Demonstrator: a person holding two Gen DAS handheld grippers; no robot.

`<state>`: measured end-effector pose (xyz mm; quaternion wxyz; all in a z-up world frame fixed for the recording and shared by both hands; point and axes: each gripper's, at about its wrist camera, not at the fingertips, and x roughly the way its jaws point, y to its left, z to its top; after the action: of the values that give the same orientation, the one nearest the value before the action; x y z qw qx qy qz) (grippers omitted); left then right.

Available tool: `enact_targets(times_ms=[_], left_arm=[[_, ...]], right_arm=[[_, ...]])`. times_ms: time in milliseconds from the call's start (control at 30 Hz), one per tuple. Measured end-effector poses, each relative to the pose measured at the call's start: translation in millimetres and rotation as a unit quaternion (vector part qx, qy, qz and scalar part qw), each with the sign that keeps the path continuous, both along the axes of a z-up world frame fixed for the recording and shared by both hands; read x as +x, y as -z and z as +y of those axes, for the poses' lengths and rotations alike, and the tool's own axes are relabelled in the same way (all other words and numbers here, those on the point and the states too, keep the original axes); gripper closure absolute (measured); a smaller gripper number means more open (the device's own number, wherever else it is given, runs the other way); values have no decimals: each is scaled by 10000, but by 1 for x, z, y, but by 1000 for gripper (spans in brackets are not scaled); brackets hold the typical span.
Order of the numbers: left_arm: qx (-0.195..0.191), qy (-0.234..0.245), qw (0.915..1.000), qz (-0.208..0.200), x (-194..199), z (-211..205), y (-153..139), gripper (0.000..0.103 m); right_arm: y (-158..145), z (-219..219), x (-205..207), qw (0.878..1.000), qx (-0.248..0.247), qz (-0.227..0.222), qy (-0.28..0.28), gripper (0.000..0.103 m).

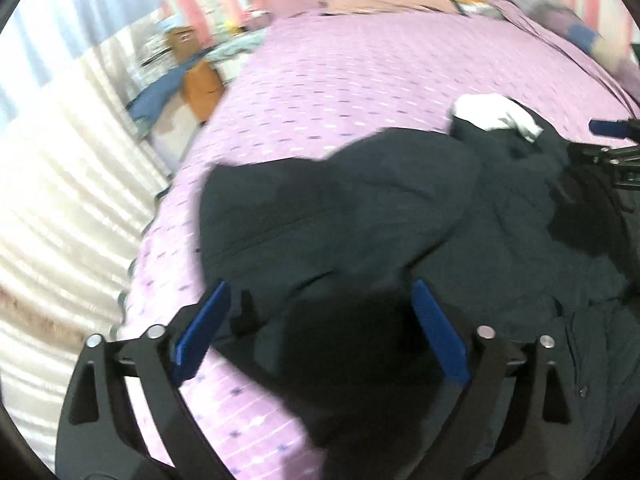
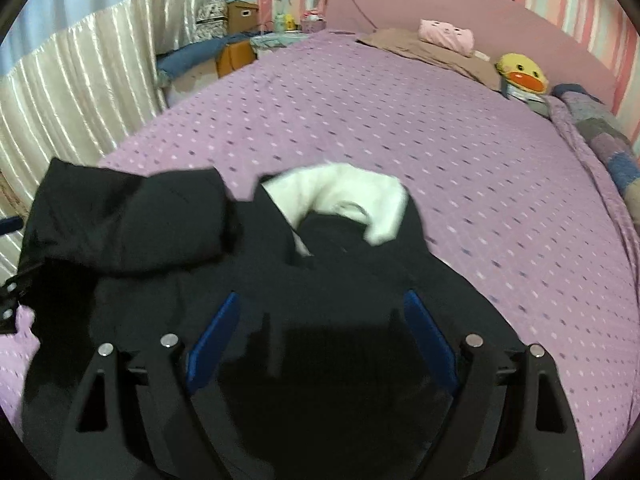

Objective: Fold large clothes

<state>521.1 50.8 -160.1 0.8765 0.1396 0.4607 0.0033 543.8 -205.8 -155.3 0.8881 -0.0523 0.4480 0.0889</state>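
1. In our left hand, the left gripper (image 1: 322,294) stands with its jaws spread wide, the blue pads (image 1: 204,332) far apart, and nothing pinched between them. It hangs over the near left edge of the dark garment (image 1: 360,208); the cloth lies below the gap, not clamped by it.

2. In our right hand, the right gripper (image 2: 320,306) is likewise wide apart, blue pads (image 2: 430,340) on either side of an empty gap, with the dark garment (image 2: 304,288) spread beneath. We see no fabric caught in it.

3. Each gripper shows at the edge of the other's view: the right one at the far right of the left wrist view, the left one at the far left of the right wrist view, both beside the garment.

4. The garment lies rumpled on the near part of the bed (image 2: 440,140), which carries a purple sheet with small dashes. A white lining (image 2: 352,196) shows at its far end, seemingly a collar or hood. One dark flap (image 2: 132,220) is folded over on the left side.

5. Farther off, at the head of the bed, we see a tan pillow (image 2: 424,52), a pink cushion (image 2: 446,36) resting on it, and a yellow duck toy (image 2: 522,74) just beside.

6. A patchwork blanket (image 2: 604,140) runs along the bed's right edge.

7. To the left of the bed hangs a cream curtain (image 2: 80,92), with a cardboard box (image 2: 242,14) beyond it.
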Motion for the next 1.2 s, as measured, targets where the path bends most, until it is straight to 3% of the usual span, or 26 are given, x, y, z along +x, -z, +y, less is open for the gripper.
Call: enact_targets(times_ms=[67,133,233,367,467,567,600,633,667,767,800,833,933,1200], left_arm=[[193,-248,9994,-118,-14,24,1,3],[227,-438,9988,28,-24,52,11,3],[39,-531,9983,250,-32,75,23,3],[14,-511,9987,89,-39,75,31,3],[-347,-572,9975,213,-36,89,40,3],[-1068,-507,9916,530,-28,102,55,27],[-1208,-474,9895,644,-26,103,60,41],[-1324,-447,9874,738,-24,104,64,51],[-1364,-449,9865,785,-22,104,68,53],[-1403,-467,9854,844,-19,102,74,65],[-1422,-490,9849,863,-16,102,75,71],[-1429,-504,9845,888,-13,99,77,76],[-1388,-554,9841,958,-19,99,75,84],[-874,-588,9896,985,-8,76,71,95]], right_arm=[[3,20,11,9998,-120,-16,-154,19],[8,40,25,9994,-215,11,-282,19],[12,58,41,9991,-125,154,-381,19],[23,79,66,9974,94,466,-535,19],[37,90,77,9958,56,724,-558,19],[54,95,84,9929,154,1012,-605,19],[58,96,84,9923,198,1052,-617,19],[62,97,84,9914,286,1107,-645,21],[65,97,84,9902,393,1146,-689,24],[66,99,82,9918,275,1049,-674,56],[66,100,82,9922,228,1041,-654,83],[64,99,80,9924,201,1022,-648,89],[55,100,74,9929,111,905,-769,96],[15,84,40,9972,-56,443,-594,98]])
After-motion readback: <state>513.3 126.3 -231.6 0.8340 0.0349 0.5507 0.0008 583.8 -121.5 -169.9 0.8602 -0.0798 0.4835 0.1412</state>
